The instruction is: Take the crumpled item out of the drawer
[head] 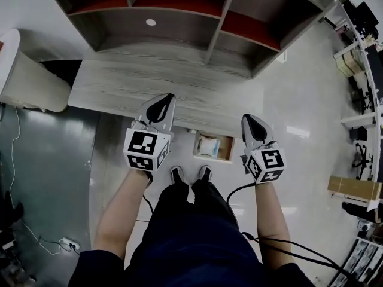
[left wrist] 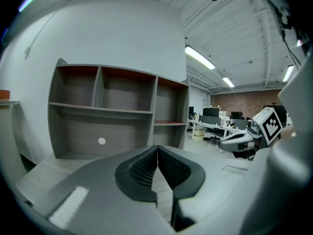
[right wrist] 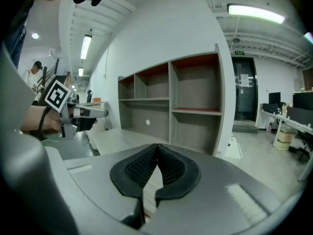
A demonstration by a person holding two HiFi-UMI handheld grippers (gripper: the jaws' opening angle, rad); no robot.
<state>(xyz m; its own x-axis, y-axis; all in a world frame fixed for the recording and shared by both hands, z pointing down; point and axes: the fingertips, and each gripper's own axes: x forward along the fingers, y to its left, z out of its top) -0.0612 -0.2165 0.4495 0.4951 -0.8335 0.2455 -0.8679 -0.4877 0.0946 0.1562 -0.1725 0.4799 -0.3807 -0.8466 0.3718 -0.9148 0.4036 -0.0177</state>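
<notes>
Looking down in the head view, only the front part of the open drawer [head: 228, 149] shows. Its back is cut off under the front edge of the desk [head: 119, 88]. The crumpled item [head: 209, 145] inside reads as a small pale wad, too blurred for detail. Neither gripper view shows the drawer; both look over the desktop at the shelf unit [head: 179, 28]. The left gripper [head: 167, 98] and right gripper [head: 247, 119] each have their jaws pressed together with nothing between them. Both hang near the desk's front edge, well apart, with bare floor [head: 299, 100] beyond the right gripper. The drawer sits between them and lower, nearer the right gripper; the item touches neither.
</notes>
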